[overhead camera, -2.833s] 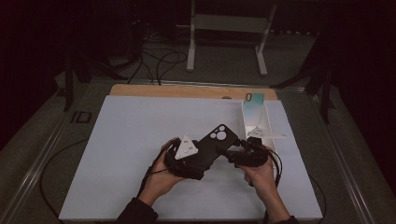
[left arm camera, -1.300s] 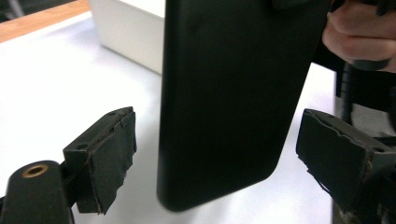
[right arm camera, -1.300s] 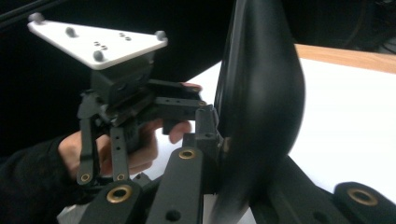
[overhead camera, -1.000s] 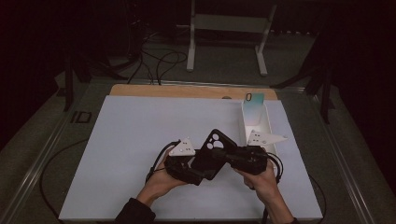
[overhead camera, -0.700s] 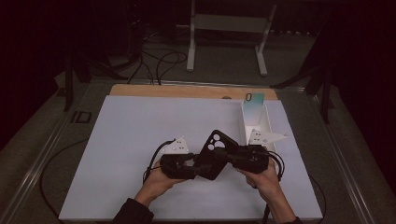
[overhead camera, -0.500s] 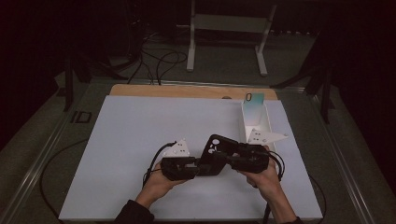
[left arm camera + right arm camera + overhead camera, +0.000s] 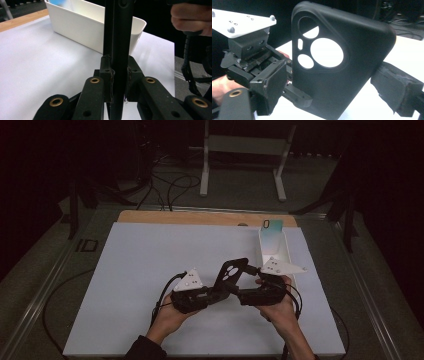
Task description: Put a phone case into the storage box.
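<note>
A black phone case (image 7: 231, 272) with round camera cut-outs hangs above the white mat, between my two grippers. My left gripper (image 7: 222, 290) comes in from the left. Its jaws have just been closing and are now shut on the case's lower end. The left gripper view shows the case (image 7: 118, 37) edge-on, pinched between the pads (image 7: 107, 75). My right gripper (image 7: 239, 291) faces it from the right, and its jaws have just been opening. In the right gripper view its pads (image 7: 272, 82) stand wide on either side of the case (image 7: 337, 62) without pressing it.
A white tray (image 7: 286, 251) stands at the mat's right rear with a pale blue-green card (image 7: 271, 232) in it; it lies just behind the case (image 7: 82, 27). A wooden strip (image 7: 200, 217) borders the mat's far edge. Cables trail from both grippers.
The left gripper has closed on the case's lower end. The right gripper, which held the case before, has spread its jaws. The case now stands more upright between them.
</note>
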Available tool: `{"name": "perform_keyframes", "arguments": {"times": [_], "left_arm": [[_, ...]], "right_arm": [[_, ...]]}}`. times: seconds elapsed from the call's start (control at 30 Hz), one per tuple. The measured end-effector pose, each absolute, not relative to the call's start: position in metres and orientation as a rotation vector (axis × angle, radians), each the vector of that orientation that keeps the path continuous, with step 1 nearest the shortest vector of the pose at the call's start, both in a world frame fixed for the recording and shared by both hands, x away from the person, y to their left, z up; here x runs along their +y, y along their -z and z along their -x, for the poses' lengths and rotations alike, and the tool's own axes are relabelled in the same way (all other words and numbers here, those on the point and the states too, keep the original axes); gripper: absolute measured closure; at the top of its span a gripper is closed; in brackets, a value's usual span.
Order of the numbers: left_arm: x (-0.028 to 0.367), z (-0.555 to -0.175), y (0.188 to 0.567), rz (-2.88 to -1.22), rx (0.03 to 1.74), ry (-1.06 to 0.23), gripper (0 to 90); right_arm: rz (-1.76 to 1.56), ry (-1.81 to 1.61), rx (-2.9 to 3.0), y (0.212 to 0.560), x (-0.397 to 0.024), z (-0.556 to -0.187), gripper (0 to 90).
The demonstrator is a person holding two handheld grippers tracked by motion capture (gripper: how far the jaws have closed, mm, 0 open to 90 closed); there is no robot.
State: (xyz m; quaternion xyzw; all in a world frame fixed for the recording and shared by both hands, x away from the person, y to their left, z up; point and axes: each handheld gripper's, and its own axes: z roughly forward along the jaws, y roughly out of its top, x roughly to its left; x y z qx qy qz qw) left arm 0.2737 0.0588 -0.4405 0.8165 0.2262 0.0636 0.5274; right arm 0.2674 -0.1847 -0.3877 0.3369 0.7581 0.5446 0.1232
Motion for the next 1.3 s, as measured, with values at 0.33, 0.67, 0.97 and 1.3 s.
{"name": "perform_keyframes", "arguments": {"times": [0.33,0.67,0.97,1.3], "left_arm": [[0.053,-0.272,0.442,-1.979,0.553,-0.190,80.1],[0.048,-0.268,0.441,-1.987,0.556,-0.207,80.4],[0.052,-0.270,0.442,-1.965,0.560,-0.189,71.9],[0.068,-0.268,0.436,-1.902,0.649,-0.295,29.7]], "right_arm": [[-1.120,-1.611,2.096,0.379,-0.172,-0.269,13.4],[-1.150,-1.631,2.018,0.377,-0.155,-0.271,10.3],[-1.128,-1.587,2.020,0.375,-0.152,-0.269,13.3],[-1.117,-1.569,2.000,0.373,-0.155,-0.270,13.6]]}}
